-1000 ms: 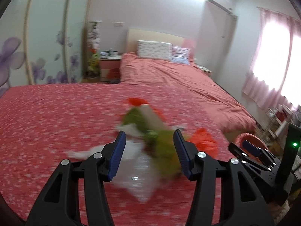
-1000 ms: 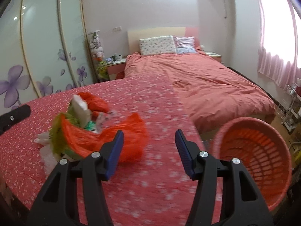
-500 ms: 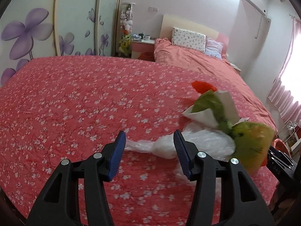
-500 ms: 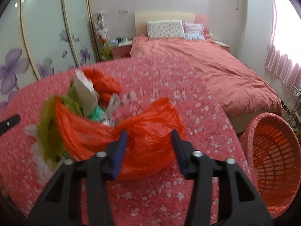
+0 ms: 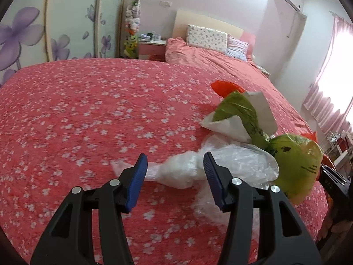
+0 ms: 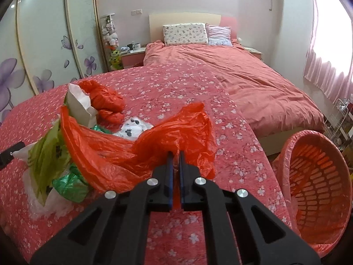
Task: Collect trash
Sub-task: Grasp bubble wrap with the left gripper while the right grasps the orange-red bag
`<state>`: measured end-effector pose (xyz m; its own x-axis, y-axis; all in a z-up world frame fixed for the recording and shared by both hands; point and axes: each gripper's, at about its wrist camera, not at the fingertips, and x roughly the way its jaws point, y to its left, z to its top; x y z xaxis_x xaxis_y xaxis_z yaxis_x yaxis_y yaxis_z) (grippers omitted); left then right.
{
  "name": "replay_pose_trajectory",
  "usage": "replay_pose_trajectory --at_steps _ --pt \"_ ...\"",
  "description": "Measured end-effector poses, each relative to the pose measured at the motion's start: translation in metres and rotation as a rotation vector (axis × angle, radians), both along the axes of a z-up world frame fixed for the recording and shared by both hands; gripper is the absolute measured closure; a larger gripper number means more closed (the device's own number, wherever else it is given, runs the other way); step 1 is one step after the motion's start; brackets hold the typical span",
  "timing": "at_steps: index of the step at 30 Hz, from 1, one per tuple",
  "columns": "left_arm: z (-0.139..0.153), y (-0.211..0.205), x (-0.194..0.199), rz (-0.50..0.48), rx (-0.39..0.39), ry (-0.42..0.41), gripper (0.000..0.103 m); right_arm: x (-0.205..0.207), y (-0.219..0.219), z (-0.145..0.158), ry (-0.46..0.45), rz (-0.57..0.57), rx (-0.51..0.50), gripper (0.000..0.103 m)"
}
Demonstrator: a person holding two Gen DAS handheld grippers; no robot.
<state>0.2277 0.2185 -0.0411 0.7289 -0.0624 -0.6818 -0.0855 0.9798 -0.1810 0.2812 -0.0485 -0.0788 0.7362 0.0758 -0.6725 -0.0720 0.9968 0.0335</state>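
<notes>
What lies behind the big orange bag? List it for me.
Behind the orange bag pinched in the right gripper: a white paper bag, a crumpled orange bag and a white spotted wrapper. Anything lower down is covered.

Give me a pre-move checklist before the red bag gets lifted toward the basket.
1. Right gripper shut on the red plastic bag: ok.
2. Left gripper open around the clear plastic bag, pads not touching it: ok.
3. Red bag free of the green bag and other trash: cannot tell, they overlap.
4. Orange basket mouth facing the bed: ok.
5. Basket empty: cannot tell, only part of its inside shows.
</notes>
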Motion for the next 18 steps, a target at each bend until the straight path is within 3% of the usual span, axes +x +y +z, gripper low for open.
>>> replay_pose_trajectory --at_steps 6,8,9,13,18 --pt "-0.017 -0.015 0.009 -0.024 0.045 0.06 0.05 0.0 0.002 -0.001 0.001 0.013 -0.013 0.097" --pt "-0.021 -0.012 0.011 -0.022 0.019 0.078 0.05 0.001 0.002 -0.002 0.003 0.015 -0.013 0.097" --pt "-0.021 -0.009 0.012 -0.016 0.01 0.08 0.051 0.001 0.003 -0.002 0.004 0.015 -0.013 0.097" --pt "-0.021 -0.007 0.015 -0.016 0.02 0.087 0.074 0.003 0.003 -0.003 0.012 0.016 -0.019 0.09" --pt "-0.016 0.001 0.014 0.008 0.024 0.068 0.077 0.004 0.002 -0.001 0.005 0.024 -0.016 0.097"
